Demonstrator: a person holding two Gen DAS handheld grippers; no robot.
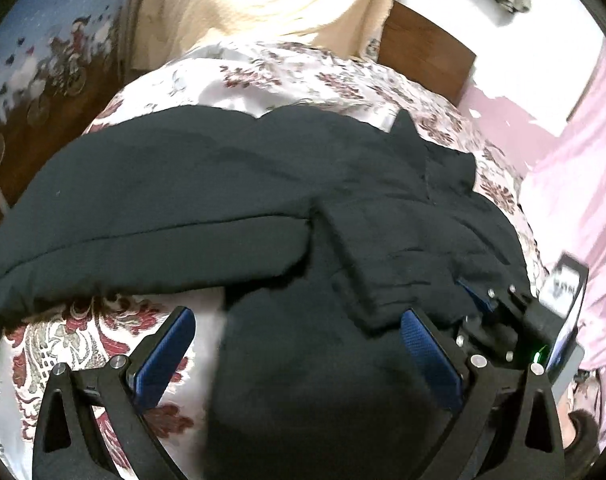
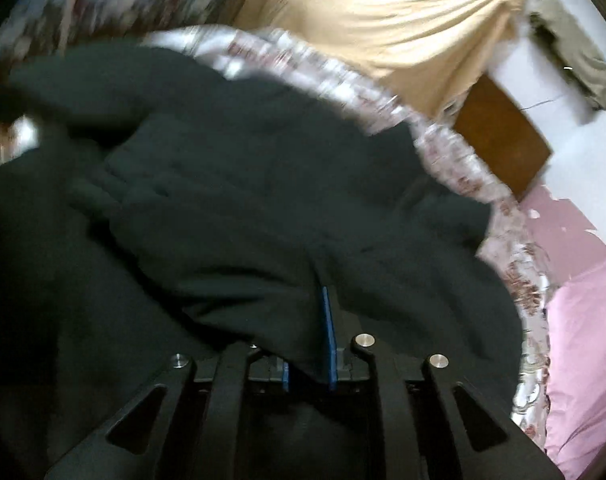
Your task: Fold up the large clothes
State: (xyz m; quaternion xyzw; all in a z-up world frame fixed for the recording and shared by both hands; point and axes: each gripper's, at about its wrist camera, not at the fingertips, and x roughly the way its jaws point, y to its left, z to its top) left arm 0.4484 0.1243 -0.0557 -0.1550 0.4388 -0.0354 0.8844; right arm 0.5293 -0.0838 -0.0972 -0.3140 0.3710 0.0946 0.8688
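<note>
A large dark, near-black thick fabric garment (image 1: 263, 208) is seen spread on a floral-patterned satin bedcover in white and maroon (image 1: 83, 344). It is partly folded: a long padded band, probably a sleeve or folded side panel, is laid across the upper part, and a flap is turned over near the middle.

Step in hand, as judged: mid-fold, with one edge of the garment being carried by the right gripper (image 2: 307, 344). Its blue-padded jaws are seen pressed together with dark cloth pinched between them; the right wrist view is motion-blurred. The left gripper (image 1: 299, 344) is held with its jaws wide apart, nothing between the blue pads; it hovers over the near edge of the garment, one finger above the bedcover, the other above the cloth. Contact with the fabric cannot be told.

Next move, as judged: the pinched edge would need to be carried across and laid flat onto the body of the garment, and the loose near edge should be taken or pinned down by the left gripper so the layers are not dragged.

Orientation: in the left wrist view the long axis runs roughly left to right across the bed, slightly tilted down to the left. Which end is collar or hem cannot be told.

A cream curtain (image 2: 383, 20) and pink fabric (image 2: 583, 360) are seen beyond the bed.
</note>
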